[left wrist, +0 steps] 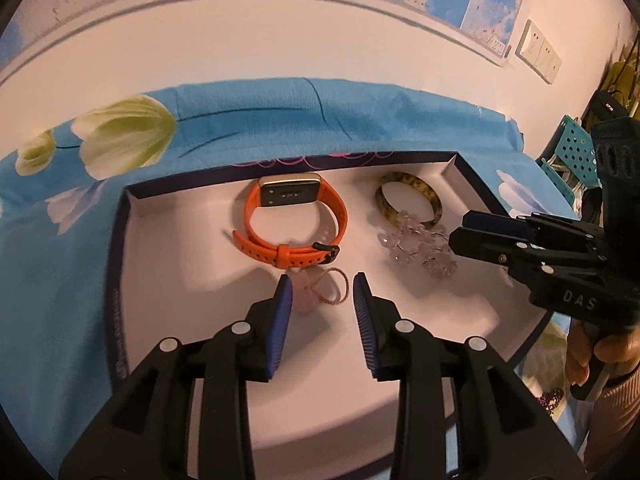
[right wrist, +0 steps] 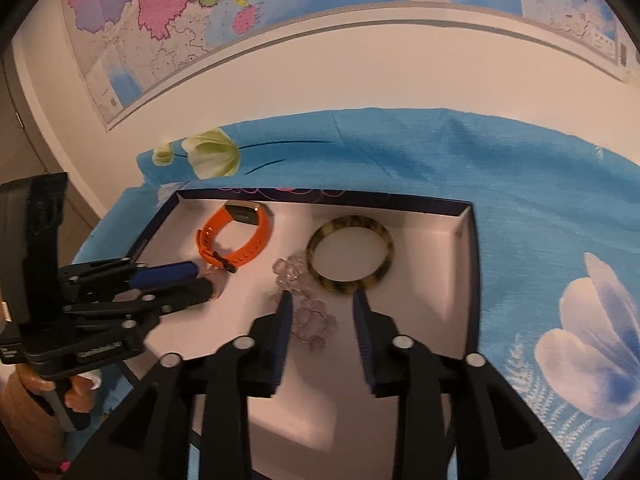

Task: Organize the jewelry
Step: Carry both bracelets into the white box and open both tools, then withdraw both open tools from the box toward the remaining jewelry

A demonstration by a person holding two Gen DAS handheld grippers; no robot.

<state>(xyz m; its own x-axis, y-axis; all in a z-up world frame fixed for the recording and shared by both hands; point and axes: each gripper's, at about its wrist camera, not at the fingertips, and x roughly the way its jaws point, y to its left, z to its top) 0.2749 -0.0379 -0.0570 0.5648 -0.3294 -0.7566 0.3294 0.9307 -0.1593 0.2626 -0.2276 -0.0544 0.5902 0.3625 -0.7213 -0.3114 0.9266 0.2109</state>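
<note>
So the setup is a table against a cream wall with big colourful maps (right wrist: 168, 12) taped up, and the table is covered by a bright blue cloth printed with white and green flowers (left wrist: 120, 136). On the cloth sits a shallow dark-rimmed cardboard tray with a white floor (left wrist: 168, 248), and all the jewelry is lying in it.

Toward the back wall of the tray there's an orange silicone-strap watch with a gold case (left wrist: 294, 220), buckled into a loop and lying on its side. To the right of it is a tortoiseshell-patterned round bangle (left wrist: 408, 196), flat on the floor, and a clear pale-pink crystal bead bracelet (left wrist: 416, 248) touches the bangle's near edge. In front of the watch is a small pink thin-cord bracelet with a pale stone (left wrist: 320, 290).

The left gripper (left wrist: 322, 294) has its blue-padded jaws partly apart, and the pink cord bracelet lies on the tray floor between the fingertips, not pinched. The right gripper (right wrist: 322, 312) is also partly apart. The crystal bracelet lies loose right at its left pad, with nothing squeezed. A hand (left wrist: 596, 356) shows on the right gripper's handle.
</note>
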